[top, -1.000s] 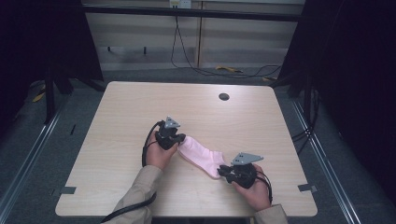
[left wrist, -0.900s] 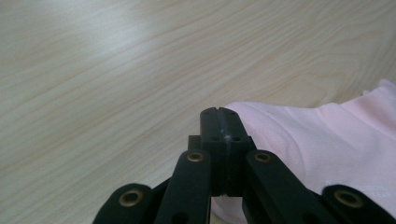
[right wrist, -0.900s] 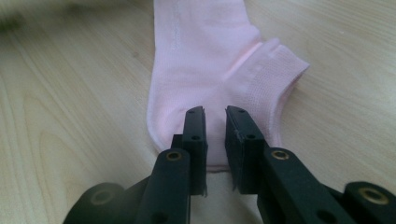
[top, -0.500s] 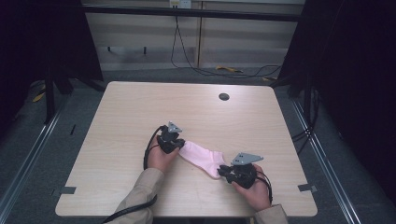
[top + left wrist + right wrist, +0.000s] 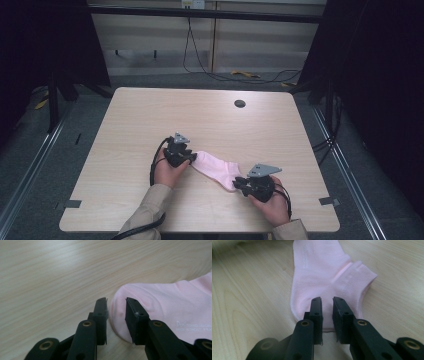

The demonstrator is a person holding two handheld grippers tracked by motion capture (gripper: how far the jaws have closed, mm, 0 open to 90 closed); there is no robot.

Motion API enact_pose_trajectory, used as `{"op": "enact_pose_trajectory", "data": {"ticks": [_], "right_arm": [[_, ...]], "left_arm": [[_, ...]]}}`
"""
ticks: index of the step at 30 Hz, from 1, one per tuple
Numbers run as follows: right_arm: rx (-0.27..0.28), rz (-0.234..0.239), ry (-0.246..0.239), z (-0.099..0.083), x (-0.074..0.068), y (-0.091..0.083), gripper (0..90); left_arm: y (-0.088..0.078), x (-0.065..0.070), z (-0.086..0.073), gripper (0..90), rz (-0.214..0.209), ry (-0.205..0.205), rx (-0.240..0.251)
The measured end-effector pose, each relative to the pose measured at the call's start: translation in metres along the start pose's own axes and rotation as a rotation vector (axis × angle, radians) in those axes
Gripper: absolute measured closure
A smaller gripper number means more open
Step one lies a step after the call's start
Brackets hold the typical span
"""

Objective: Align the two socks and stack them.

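Pink sock flat on table between both hands, left tongs just opening, jaws apart around toe end without pressing, right tongs nearly closed, pinching sock edge beside cuff

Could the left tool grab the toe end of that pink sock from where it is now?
Probably yes. The left tool sits right at the pink sock, its jaws just opened with the toe's rounded edge between them and bare table around; nothing blocks it.

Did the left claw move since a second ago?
Yes, a little. In the high view the left claw has slid back toward the table's near edge, away from the round hole. It has just been opening at the sock's toe.
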State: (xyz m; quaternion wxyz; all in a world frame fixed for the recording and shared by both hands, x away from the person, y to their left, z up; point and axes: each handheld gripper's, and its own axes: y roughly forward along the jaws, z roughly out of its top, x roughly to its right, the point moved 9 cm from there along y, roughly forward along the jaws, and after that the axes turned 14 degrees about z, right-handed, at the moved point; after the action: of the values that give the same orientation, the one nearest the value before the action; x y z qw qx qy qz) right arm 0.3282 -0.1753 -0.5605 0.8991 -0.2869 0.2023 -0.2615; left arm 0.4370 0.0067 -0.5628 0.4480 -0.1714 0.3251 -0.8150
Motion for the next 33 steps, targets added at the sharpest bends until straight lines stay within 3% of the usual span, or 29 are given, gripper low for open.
{"op": "enact_pose_trajectory", "data": {"ticks": [6, 11, 12, 16, 18, 20, 23, 26, 27, 31, 33], "right_arm": [[-0.001, 0.002, 0.004, 0.0, 0.0, 0.0, 78.3], [-0.001, 0.001, 0.004, 0.0, 0.0, 0.0, 78.3], [0.0, 0.001, 0.004, 0.0, 0.0, 0.0, 78.3], [0.0, 0.003, 0.004, 0.0, 0.0, 0.0, 78.3], [0.0, 0.001, 0.0, 0.0, 0.0, 0.0, 78.3], [-0.001, 0.0, -0.002, 0.0, 0.0, 0.0, 78.3], [0.0, -0.003, -0.001, 0.0, 0.0, 0.0, 78.3], [-0.001, -0.003, -0.002, 0.0, 0.0, 0.0, 78.3], [0.0, -0.003, -0.002, 0.0, 0.0, 0.0, 78.3], [0.0, -0.002, -0.002, 0.0, 0.0, 0.0, 78.3], [-0.002, -0.002, -0.003, 0.0, 0.0, 0.0, 78.3]], "left_arm": [[0.003, 0.001, -0.001, 71.0, -0.005, 0.024, 0.011], [0.0, 0.001, 0.0, 68.6, 0.012, 0.002, 0.012], [-0.004, 0.003, 0.003, 69.3, 0.007, 0.006, 0.034], [-0.021, 0.023, 0.02, 82.1, -0.047, 0.008, 0.089], [-0.025, 0.04, 0.023, 84.6, -0.087, 0.051, 0.091], [-0.022, 0.058, 0.021, 86.7, -0.127, 0.064, 0.074], [-0.012, 0.076, 0.013, 87.9, -0.148, 0.071, 0.055], [0.0, 0.085, 0.002, 87.7, -0.143, 0.109, 0.023], [0.0, 0.085, 0.002, 88.0, -0.147, 0.095, 0.025], [-0.007, 0.083, 0.008, 87.6, -0.129, 0.088, 0.043], [-0.01, 0.084, 0.006, 87.9, -0.118, 0.109, 0.036]]}}
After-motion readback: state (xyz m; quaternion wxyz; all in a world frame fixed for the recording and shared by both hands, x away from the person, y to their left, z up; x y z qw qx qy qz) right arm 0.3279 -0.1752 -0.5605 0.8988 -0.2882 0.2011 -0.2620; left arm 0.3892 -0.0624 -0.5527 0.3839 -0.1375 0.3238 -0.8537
